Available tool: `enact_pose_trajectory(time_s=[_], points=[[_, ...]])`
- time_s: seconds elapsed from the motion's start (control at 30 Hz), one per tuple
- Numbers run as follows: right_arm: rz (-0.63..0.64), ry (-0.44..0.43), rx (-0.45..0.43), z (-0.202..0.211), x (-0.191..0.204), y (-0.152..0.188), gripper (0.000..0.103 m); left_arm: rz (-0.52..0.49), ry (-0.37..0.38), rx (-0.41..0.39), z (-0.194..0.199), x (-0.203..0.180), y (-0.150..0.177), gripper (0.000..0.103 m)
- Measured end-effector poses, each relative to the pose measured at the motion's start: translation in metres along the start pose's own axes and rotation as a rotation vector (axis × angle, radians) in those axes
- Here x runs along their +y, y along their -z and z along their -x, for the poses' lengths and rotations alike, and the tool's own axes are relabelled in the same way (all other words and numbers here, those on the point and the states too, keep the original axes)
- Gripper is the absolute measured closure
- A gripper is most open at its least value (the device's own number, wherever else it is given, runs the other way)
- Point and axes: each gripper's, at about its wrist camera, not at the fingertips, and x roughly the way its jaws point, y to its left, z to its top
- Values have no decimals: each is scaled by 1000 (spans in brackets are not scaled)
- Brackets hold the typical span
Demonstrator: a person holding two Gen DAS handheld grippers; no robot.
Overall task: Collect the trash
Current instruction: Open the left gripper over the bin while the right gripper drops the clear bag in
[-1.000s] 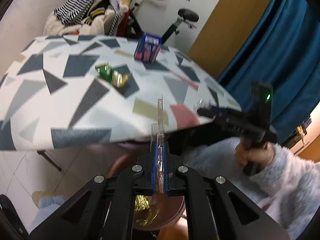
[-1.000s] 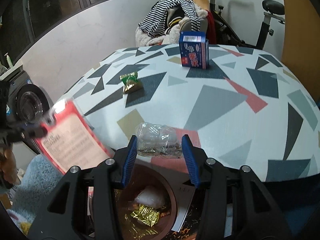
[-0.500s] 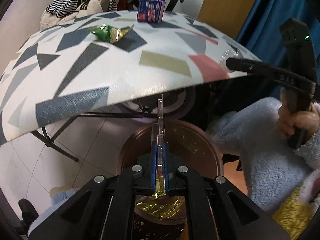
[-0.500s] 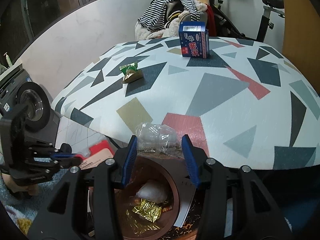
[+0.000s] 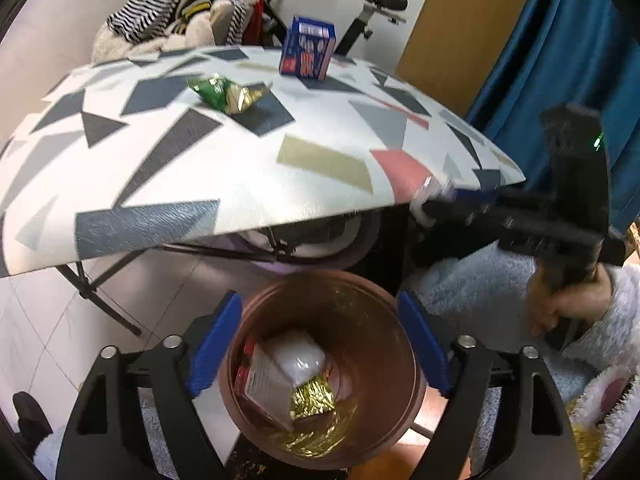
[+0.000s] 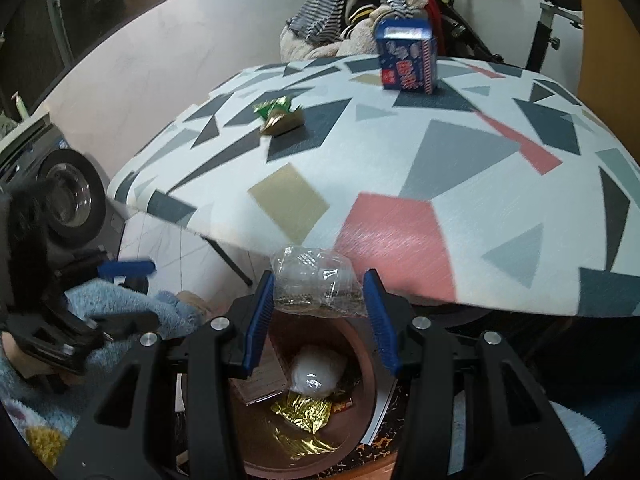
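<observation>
Right tool (image 6: 318,296): clenched on a crumpled clear plastic bag (image 6: 316,282), pads pressing it from both sides.
Left tool (image 5: 320,344): released, fingers spread wide with nothing between them, poised above the bin mouth.
Bin (image 6: 366,364): a brown round trash bin on the floor just under the near edge of the surface (image 6: 440,152); inside lay a white wad (image 6: 316,372), a gold foil wrapper (image 6: 304,410) and a red-edged card packet (image 5: 260,380).
Key relation: the clear plastic bag hung directly over the bin opening, at about the height of the surface's near edge. By my judgement, the coming move was simply to let go, so the bag would fall straight down with no sideways travel.
Remaining trash: a green-and-gold snack wrapper (image 5: 226,94) lay toward the far left of the surface, its long axis roughly parallel to the near edge; a blue carton (image 5: 307,53) stood upright near the far edge.
Nearer hand: the empty left tool was the one free, and I judged it better placed for the wrapper.
View difference: the right wrist view showed the bag gripped; the left wrist view showed only a blurred right tool at the surface's near right corner, but a fuller look into the bin.
</observation>
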Motion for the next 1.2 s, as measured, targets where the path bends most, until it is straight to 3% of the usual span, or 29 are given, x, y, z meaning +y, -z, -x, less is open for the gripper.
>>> enact_pose_trajectory(time_s=[0.23,0.5,0.7,0.9,0.97,1.1,1.2], points=[[68,-22,53,-21,21,15,56,-28,-68,-82,24,-4,4,12],[138,-28,151,-55,42,30,55,60,-145,-165,40,11,9,8],[145,-22,215,-75,50,39,54,134,-166,-156,34,27,10,8],[175,-14,229,-83,60,43,52,146,-170,-127,23,30,10,8],[183,-8,226,-83,62,44,47,139,-170,-126,22,28,11,8],[192,0,217,-83,62,45,12,133,-175,-125,21,26,11,8],[193,-8,232,-84,62,46,6,137,-180,-122,21,27,12,8]])
